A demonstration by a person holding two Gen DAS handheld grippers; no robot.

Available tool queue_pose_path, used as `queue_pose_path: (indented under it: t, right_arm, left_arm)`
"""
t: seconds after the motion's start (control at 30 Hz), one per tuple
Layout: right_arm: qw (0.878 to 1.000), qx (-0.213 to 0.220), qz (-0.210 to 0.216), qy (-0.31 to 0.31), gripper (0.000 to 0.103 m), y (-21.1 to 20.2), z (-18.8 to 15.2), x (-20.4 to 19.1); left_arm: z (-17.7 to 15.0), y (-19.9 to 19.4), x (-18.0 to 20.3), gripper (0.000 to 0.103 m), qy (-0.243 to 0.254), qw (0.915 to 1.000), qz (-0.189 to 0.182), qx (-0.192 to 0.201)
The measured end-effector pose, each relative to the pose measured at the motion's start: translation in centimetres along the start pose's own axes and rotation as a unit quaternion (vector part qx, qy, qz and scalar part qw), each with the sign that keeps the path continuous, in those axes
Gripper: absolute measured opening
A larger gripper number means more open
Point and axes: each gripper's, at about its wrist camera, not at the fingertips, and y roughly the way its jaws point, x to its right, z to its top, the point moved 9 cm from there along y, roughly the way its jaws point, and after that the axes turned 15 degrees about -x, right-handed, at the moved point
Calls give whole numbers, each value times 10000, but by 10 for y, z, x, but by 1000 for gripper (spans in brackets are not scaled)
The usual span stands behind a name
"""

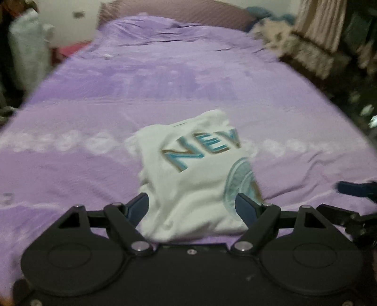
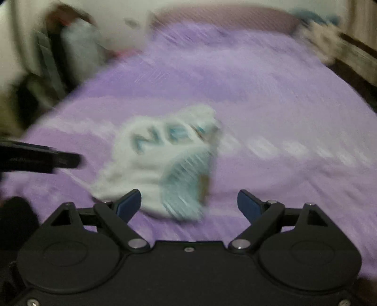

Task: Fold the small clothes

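A small white shirt (image 1: 188, 174) with blue "NEW" lettering and a round print lies folded in a compact shape on the purple bedsheet (image 1: 94, 98). My left gripper (image 1: 192, 202) is open just above its near edge, blue fingertips either side of it. In the right wrist view the shirt (image 2: 160, 160) is blurred, lying ahead and left of my right gripper (image 2: 188, 202), which is open and empty. The left gripper's fingers (image 2: 47, 157) show at the left edge there; the right gripper's fingers (image 1: 355, 188) show at the right edge of the left wrist view.
The bed has a brown headboard (image 1: 188, 11) at the far end. A patterned cloth (image 1: 306, 47) lies at the right side, and a pale bag (image 1: 26, 47) stands by the wall at left. Both views are motion-blurred.
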Motion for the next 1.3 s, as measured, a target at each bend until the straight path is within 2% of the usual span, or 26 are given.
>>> queue_pose_path:
  t: [0.07,0.17,0.27,0.37,0.47,0.57,0.63,0.7,0.77,0.8,0.83,0.87,0.9,0.93,1.0,1.13,1.3]
  right_arm:
    - [9975,214,678,-9,87,14,8,21]
    - [9882,-161,1161,988,87,68,24,84]
    - [9628,-553,1914,1827,86,123,43,119]
    - [9515,-685,2224,2013,85,167,64,125]
    - [9525,-948,2327,1719,84,206,82,115]
    - [9427,-1243,2543,1765,84,244,90,111]
    - [9384,-1198,2760,1699,84,250,97,108]
    - [9304,-1156,3025,1718,83,254,103,103]
    - [9086,-1205,3552,1837,71,260,109,94]
    - [9074,-1271,3537,1882,53,265,108,91]
    - [9142,-1321,3377,1811,44,272,108,88]
    - [9182,-1327,3307,1732,42,275,107,85]
    - [9178,-1266,3344,1724,35,274,108,84]
    - [9155,-1222,3410,1752,28,272,109,85]
    - [9117,-1078,3543,1777,25,261,111,87]
    - [9170,-900,3512,1664,23,240,119,82]
    - [9115,-691,3661,1741,23,200,140,99]
  left_arm:
    - [13,26,-26,82,-62,9977,-662,-127]
    - [38,79,-83,82,-847,9909,-947,-443]
    - [55,123,-114,80,-1438,9771,-1390,-729]
    - [69,152,-116,81,-1526,9620,-2086,-878]
    - [74,181,-118,81,-1349,9643,-1983,-1122]
    - [75,202,-130,80,-1620,9554,-2153,-1211]
    - [75,199,-136,81,-1790,9469,-2461,-1041]
    - [76,203,-136,80,-1708,9427,-2708,-935]
    - [79,208,-125,76,-1469,9453,-2789,-844]
    - [81,209,-115,73,-1254,9491,-2769,-823]
    - [82,210,-105,51,-1074,9528,-2714,-841]
    - [83,210,-99,44,-984,9577,-2564,-863]
    - [85,210,-97,31,-1001,9598,-2476,-868]
    - [83,207,-98,23,-1118,9563,-2554,-876]
    - [88,198,-99,18,-1312,9479,-2787,-808]
    - [98,168,-87,16,-1196,9495,-2840,-589]
    - [114,139,-48,16,-1231,9371,-3238,-428]
